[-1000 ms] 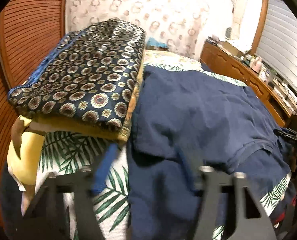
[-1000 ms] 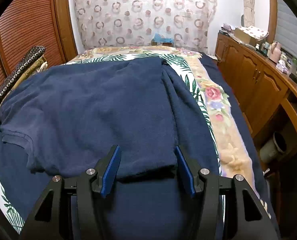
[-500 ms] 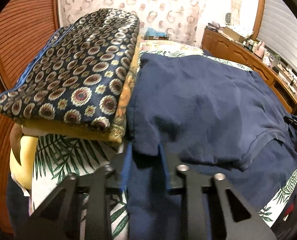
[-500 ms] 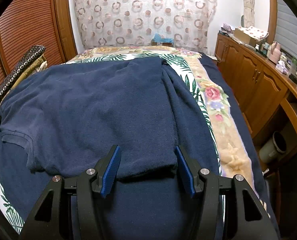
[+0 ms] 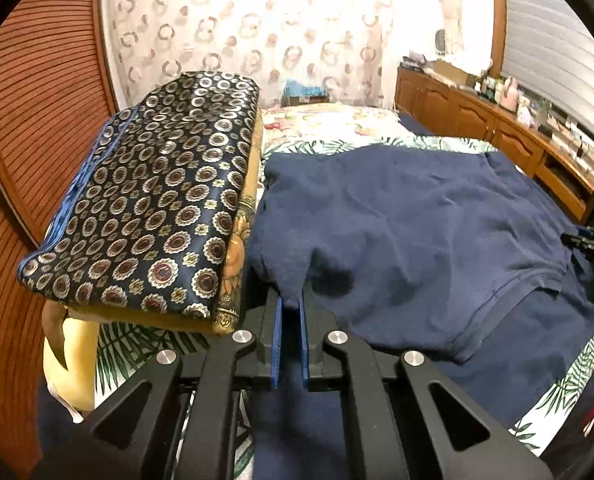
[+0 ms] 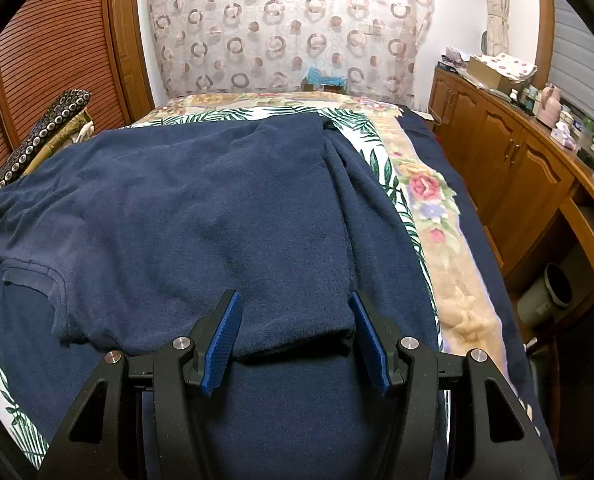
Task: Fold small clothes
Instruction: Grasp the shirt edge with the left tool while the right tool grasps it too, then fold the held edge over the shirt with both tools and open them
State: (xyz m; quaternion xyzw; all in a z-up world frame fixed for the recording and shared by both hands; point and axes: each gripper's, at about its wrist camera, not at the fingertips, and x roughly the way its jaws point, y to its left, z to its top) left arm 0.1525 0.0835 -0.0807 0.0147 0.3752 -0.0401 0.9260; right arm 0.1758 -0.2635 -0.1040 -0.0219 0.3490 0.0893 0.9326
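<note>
A navy blue shirt (image 5: 409, 232) lies spread on the bed, partly folded over itself; it also shows in the right wrist view (image 6: 201, 216). My left gripper (image 5: 290, 312) is shut on the shirt's near left corner, with a peak of cloth pinched between the blue pads. My right gripper (image 6: 297, 320) is open, its blue pads on either side of the shirt's near right folded edge, with the cloth between them. A short sleeve (image 6: 37, 280) lies at the left.
A stack of folded patterned cloth (image 5: 153, 208) sits on a yellow cushion left of the shirt. The bed has a palm-leaf sheet (image 6: 381, 160) and a floral blanket (image 6: 437, 216). Wooden cabinets (image 6: 517, 168) run along the right. A louvred wooden door (image 5: 25, 120) is at left.
My left gripper moved forward to the shirt's left corner and shut on it. The right gripper has stayed open and still.
</note>
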